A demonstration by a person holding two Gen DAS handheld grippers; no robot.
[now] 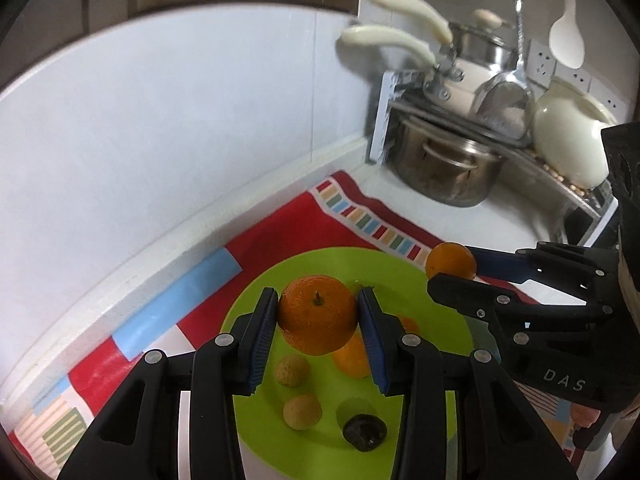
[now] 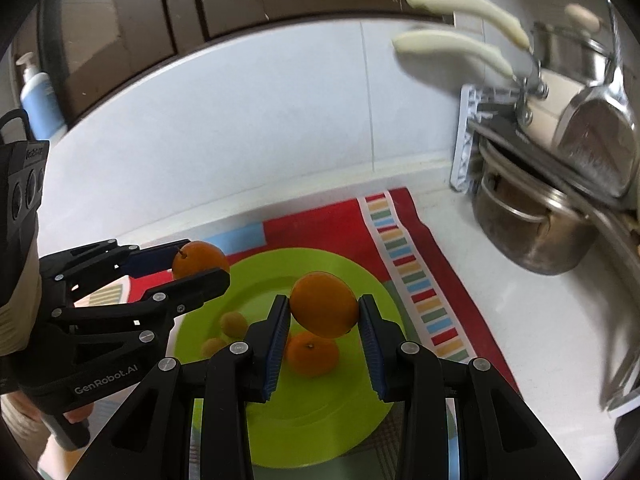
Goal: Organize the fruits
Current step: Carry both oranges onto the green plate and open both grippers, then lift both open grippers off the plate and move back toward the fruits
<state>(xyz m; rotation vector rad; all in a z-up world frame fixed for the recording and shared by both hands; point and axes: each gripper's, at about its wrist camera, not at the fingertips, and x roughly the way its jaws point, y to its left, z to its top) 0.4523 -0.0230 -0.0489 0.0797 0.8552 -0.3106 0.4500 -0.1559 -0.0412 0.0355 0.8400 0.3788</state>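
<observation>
Left claw (image 1: 317,320) clamps stemmed orange (image 1: 317,320) | right claw (image 2: 324,306) clamps smooth orange (image 2: 324,306) | both above green plate (image 1: 400,268)

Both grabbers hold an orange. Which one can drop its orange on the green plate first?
Probably left: the left gripper holds its orange over the green plate; the right gripper's orange hangs by the rim.

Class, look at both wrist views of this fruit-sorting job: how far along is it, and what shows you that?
Partly done. On the green plate already lie one orange, two small tan fruits and a dark one. In hand: the left gripper clamps an orange above the plate, and the right gripper clamps another. Left: setting both down.
</observation>
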